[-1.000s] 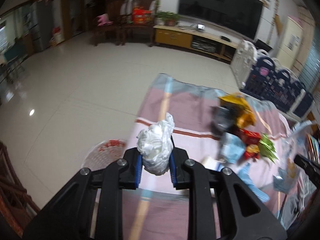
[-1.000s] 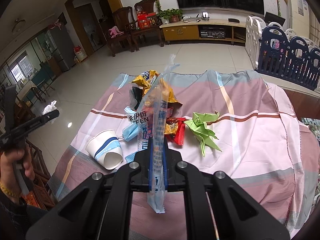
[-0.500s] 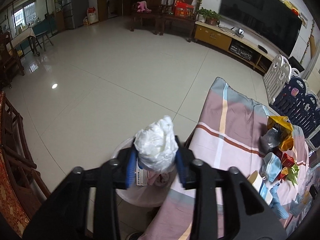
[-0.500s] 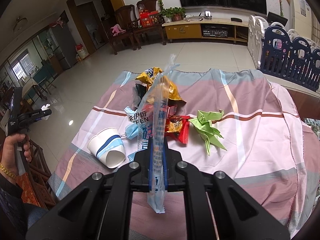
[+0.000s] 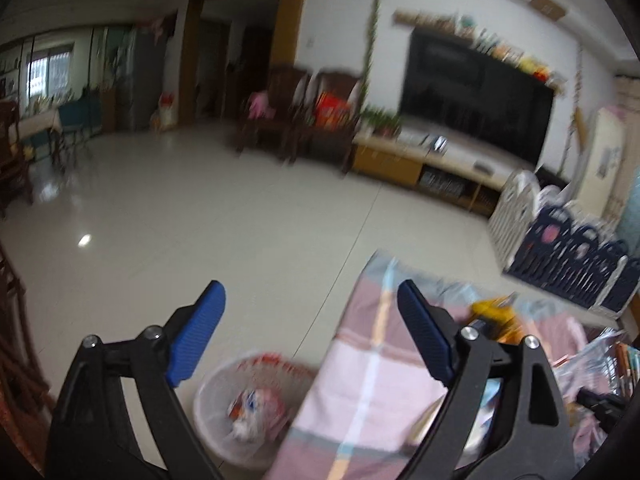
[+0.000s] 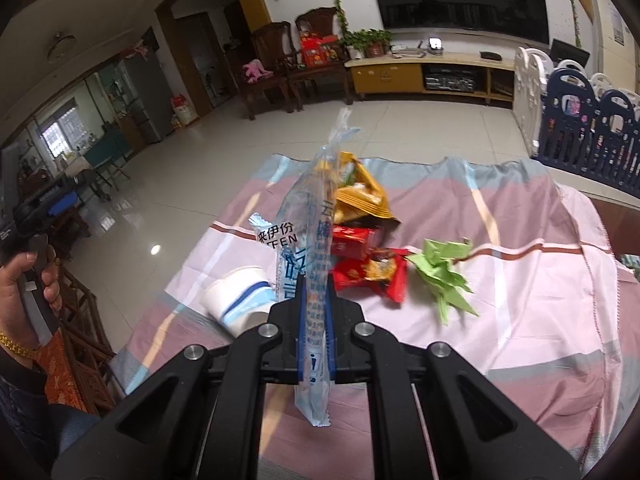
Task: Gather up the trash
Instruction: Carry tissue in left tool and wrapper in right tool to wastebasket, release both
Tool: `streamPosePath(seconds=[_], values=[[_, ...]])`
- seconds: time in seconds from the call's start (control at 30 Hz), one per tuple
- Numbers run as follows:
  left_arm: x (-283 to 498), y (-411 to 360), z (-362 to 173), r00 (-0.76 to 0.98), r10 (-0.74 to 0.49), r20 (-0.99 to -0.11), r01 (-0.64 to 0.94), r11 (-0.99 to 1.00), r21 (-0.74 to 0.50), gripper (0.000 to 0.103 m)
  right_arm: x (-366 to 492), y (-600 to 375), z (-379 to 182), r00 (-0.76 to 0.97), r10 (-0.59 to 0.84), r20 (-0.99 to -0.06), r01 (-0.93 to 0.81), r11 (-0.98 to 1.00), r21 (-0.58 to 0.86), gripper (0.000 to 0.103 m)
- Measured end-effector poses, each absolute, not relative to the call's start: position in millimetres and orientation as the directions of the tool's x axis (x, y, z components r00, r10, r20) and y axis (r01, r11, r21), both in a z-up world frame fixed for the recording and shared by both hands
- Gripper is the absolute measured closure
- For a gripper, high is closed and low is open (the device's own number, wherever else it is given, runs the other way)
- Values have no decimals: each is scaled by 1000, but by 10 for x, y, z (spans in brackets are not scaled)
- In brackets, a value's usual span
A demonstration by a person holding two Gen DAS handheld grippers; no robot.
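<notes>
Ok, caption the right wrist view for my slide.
Right gripper shut on a clear wrapper above the littered tablecloth.

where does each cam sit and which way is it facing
Left wrist: on the left tongs, facing the floor, bin and table edge; open blue pads show.
Right wrist: on the right tongs, facing down over the table; shut on a clear wrapper, left hand at the edge.
Shared: the table, the TV wall.

floor (image 5: 224, 216): glossy tile | tablecloth (image 6: 520, 304): matt cloth | wrapper (image 6: 316, 240): shiny clear plastic | cup (image 6: 240, 300): paper
</notes>
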State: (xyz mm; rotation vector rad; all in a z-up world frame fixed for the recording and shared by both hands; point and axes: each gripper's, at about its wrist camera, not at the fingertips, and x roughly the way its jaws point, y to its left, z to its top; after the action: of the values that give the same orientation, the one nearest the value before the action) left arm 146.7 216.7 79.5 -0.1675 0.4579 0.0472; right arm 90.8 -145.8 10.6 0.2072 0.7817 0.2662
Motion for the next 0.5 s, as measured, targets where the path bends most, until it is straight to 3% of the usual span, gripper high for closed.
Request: streamPosePath(seconds=[0.17,0.37,0.5], values=[[1060,1794,1280,959,-109,-262,61,981,-184,12,891,-1041,226,676,407,-615,-244,910,334,95],[807,1276,1675,954,-133,-268,120,991,-64,9,1181,-35,141,577,557,-597,-366,830,420,95],[612,1111,1853,951,-192,-243,182,981,-64,6,1554,753,-72,481,623,-617,-416,781,465,95]])
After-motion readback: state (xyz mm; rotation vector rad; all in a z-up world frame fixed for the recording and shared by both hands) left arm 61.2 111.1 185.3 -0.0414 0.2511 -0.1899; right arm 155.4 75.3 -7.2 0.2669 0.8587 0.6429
